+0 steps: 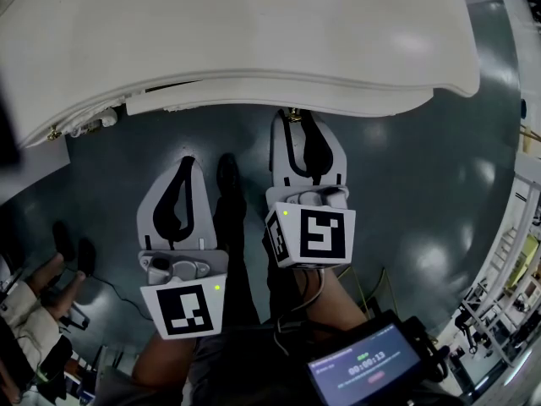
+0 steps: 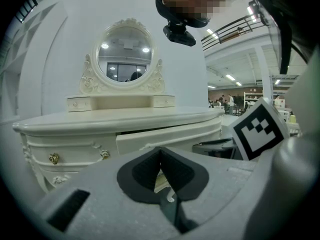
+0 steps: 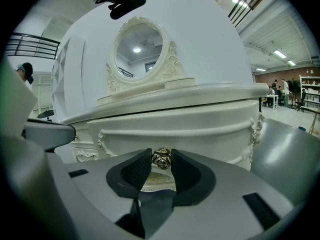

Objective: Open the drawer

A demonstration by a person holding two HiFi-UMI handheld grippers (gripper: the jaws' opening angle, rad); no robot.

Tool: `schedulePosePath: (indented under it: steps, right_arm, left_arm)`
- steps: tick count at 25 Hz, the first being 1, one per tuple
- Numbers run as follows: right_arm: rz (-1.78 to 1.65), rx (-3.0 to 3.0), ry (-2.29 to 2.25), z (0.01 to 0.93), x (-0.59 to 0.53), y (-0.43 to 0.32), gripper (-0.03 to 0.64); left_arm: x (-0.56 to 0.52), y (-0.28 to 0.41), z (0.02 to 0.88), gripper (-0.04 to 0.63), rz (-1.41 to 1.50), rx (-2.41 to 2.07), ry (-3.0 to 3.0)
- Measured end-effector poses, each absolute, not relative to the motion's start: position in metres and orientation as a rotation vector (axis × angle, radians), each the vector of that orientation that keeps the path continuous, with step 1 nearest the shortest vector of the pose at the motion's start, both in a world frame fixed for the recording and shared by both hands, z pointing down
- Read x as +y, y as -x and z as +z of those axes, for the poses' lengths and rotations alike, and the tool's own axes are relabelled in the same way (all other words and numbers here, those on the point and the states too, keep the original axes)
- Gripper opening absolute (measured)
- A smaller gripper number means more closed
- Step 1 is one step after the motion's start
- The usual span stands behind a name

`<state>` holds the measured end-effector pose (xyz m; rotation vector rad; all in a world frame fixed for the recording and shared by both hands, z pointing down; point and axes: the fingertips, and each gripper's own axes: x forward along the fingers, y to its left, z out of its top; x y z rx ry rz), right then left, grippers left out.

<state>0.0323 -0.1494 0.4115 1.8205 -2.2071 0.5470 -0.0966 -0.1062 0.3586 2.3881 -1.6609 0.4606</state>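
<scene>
I have the right claw (image 1: pixel 297 123) up under the front edge of the white dressing table (image 1: pixel 254 32), and in the right gripper view its two dark pads sit either side of a small brass rose-shaped knob (image 3: pixel 161 157), clamped on it as far as I can judge. That knob belongs to the drawer (image 2: pixel 165 138), the wide curved front just below the tabletop. It is the only handle on that panel, which is why the claw goes in level and square, so a pull runs straight along the drawer's travel.

From the left gripper view the drawer front seems to stand slightly proud of the frame, with a dark slit above it, so I take it as just started and far from open.

The left claw (image 1: pixel 186 169) is pressed together on nothing and hangs back beside the right one, well short of the table. I read that as keeping it out of the drawer's path. Its camera looks up at the oval mirror (image 2: pixel 124 59) and two more brass knobs (image 2: pixel 53 158) on the side drawers, which I have no need to touch.

Next I would draw the right claw straight back toward me; the knob is small and rounded, so a slanted pull could let the pads slip off
</scene>
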Motion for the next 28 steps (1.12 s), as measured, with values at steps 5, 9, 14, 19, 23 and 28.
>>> schedulePosePath:
  steps: [5,9,14,19,23,28]
  right_arm:
    - [0.556,-2.209,-1.824,0.412,-0.146,-0.033,0.124]
    - [0.551,-2.215,-1.811,0.411,-0.144,-0.031,0.124]
    - [0.552,-2.217,-1.805,0.412,-0.143,-0.030,0.124]
    - [0.556,-2.218,-1.798,0.414,-0.138,-0.030,0.124]
    - [0.561,-2.218,-1.801,0.415,-0.135,-0.031,0.124]
    - [0.565,-2.222,-1.795,0.417,-0.130,-0.032,0.124]
  left_arm:
    - [-0.104,0.094,0.357,0.015,0.460,-1.666,-2.387]
    - [-0.102,0.095,0.356,0.014,0.463,-1.669,-2.384]
    - [-0.101,0.096,0.355,0.015,0.459,-1.676,-2.385]
    - [-0.098,0.094,0.356,0.015,0.462,-1.675,-2.384]
    - [-0.097,0.091,0.355,0.015,0.460,-1.676,-2.389]
    - [-0.093,0.089,0.356,0.014,0.464,-1.676,-2.391]
